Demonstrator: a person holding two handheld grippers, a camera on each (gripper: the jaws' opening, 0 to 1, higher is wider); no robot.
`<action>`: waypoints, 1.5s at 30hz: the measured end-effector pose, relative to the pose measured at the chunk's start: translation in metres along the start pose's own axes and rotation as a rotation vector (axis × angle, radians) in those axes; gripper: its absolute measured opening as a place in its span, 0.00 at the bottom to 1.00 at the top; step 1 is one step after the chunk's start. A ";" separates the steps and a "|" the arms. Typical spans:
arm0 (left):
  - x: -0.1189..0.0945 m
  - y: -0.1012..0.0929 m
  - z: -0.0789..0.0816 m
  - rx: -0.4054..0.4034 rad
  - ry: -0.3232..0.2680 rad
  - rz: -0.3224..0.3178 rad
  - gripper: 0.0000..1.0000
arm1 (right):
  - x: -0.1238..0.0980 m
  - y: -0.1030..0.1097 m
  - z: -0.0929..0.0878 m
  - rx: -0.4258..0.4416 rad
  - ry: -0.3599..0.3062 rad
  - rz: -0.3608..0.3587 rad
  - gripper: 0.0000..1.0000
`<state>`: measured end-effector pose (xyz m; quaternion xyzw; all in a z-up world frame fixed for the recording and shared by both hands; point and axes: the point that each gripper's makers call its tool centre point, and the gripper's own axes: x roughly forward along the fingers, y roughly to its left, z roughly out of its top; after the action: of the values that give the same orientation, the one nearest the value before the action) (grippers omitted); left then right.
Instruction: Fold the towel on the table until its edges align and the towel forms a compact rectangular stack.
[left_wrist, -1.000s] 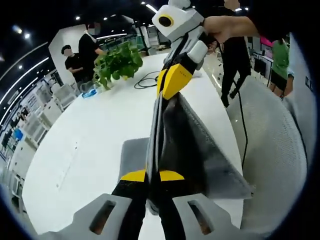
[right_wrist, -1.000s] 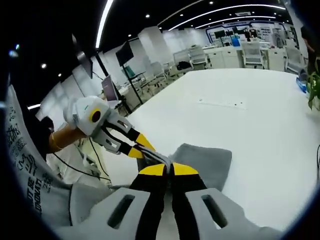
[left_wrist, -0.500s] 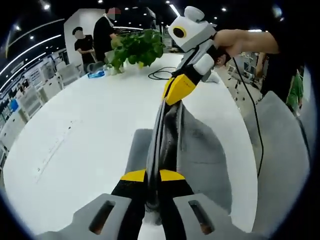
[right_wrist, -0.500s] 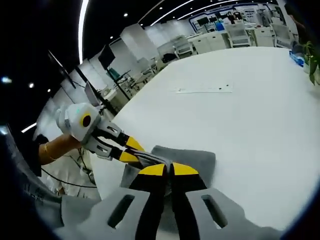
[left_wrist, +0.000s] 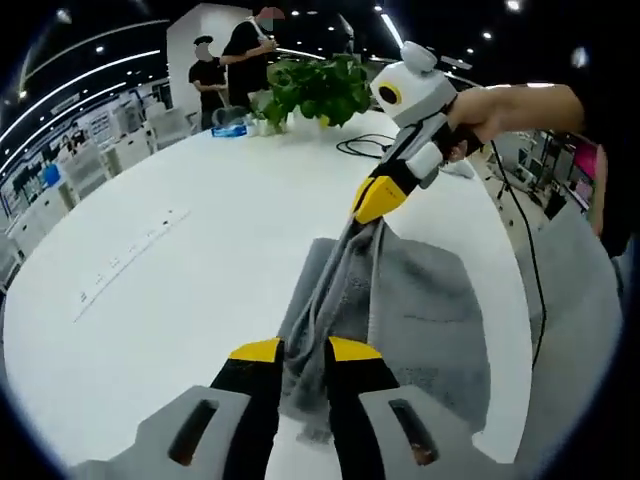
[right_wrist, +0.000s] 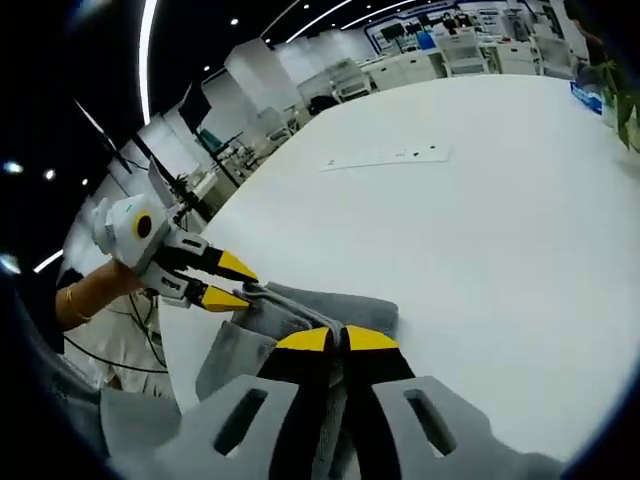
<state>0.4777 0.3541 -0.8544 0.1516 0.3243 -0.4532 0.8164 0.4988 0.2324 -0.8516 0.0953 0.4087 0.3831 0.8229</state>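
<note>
One grey towel (left_wrist: 420, 310) lies partly spread on a white table (left_wrist: 190, 270), a bunched edge of it lifted between two handheld grippers. In the left gripper view, the left gripper (left_wrist: 303, 352) rises from 6 o'clock with its yellow-tipped jaws clamped on the near end of the raised fold. The right gripper (left_wrist: 372, 203) enters from 1 o'clock, held by a hand (left_wrist: 490, 112), and pinches the far end of the same fold. In the right gripper view, the right gripper (right_wrist: 338, 340) grips the towel (right_wrist: 330, 305) at 6 o'clock, while the left gripper (right_wrist: 232, 285) reaches in from 9 o'clock and holds the cloth beside it. One leafy plant (left_wrist: 320, 88) stands at 12 o'clock on the far table edge, with two people (left_wrist: 235, 65) behind it. One black cable (left_wrist: 365, 148) trails near the plant.
</note>
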 end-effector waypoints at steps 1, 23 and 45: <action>-0.004 -0.004 -0.002 -0.039 -0.011 -0.017 0.21 | 0.000 -0.002 0.003 -0.001 -0.021 -0.008 0.04; -0.009 -0.042 -0.053 -0.350 0.106 -0.137 0.05 | 0.005 0.014 -0.014 -0.108 0.012 0.020 0.19; 0.015 0.016 -0.029 -0.154 0.038 0.097 0.04 | 0.016 -0.019 -0.025 -0.086 0.002 -0.098 0.13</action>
<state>0.4856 0.3695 -0.8867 0.1126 0.3657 -0.3840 0.8403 0.4964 0.2271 -0.8860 0.0391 0.3969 0.3597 0.8435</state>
